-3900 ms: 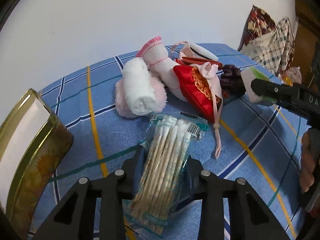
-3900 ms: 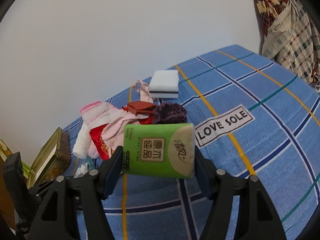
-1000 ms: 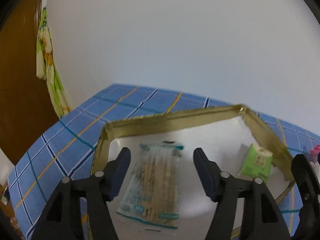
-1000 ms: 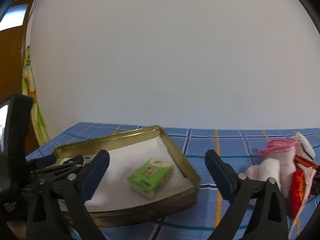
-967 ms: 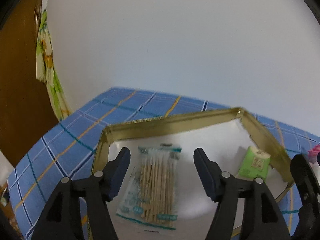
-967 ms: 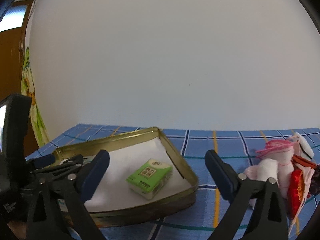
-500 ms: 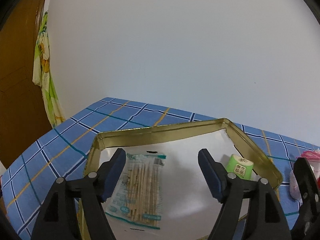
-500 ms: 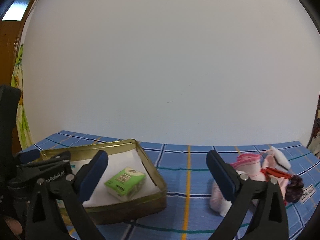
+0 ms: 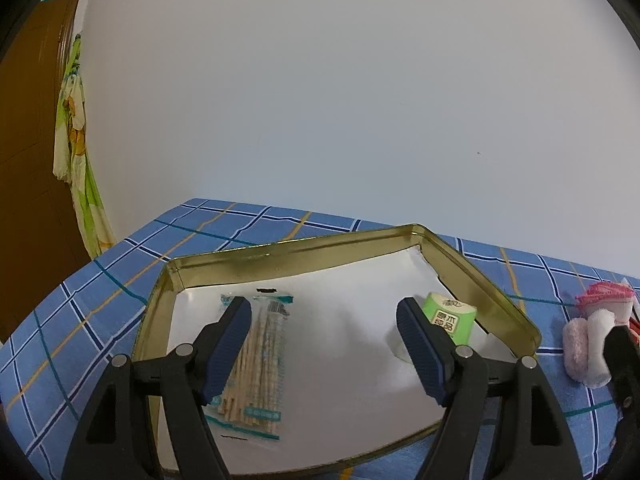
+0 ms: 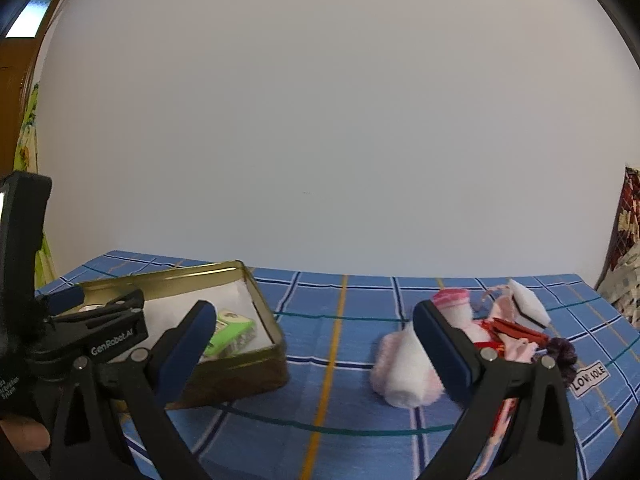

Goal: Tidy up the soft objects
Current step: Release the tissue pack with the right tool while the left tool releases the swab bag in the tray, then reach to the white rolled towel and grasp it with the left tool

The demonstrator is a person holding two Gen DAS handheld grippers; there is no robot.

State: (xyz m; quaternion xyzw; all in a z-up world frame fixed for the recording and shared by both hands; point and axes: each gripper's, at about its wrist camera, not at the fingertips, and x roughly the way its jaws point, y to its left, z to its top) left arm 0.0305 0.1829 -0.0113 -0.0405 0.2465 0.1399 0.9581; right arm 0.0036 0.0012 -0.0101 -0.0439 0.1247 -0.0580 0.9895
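Swabs [image 9: 256,364] beside left jaws, unheld

Home bedroom: checked blue bedsheet [image 10: 344,360], plain white wall [image 10: 320,120], wooden door [image 9: 28,160], hanging cloth [image 9: 76,152], plaid bedding [image 10: 628,240].

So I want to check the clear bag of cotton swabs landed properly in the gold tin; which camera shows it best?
The left wrist view: the clear bag of cotton swabs lies flat inside the gold tin. In the right wrist view it is hidden.
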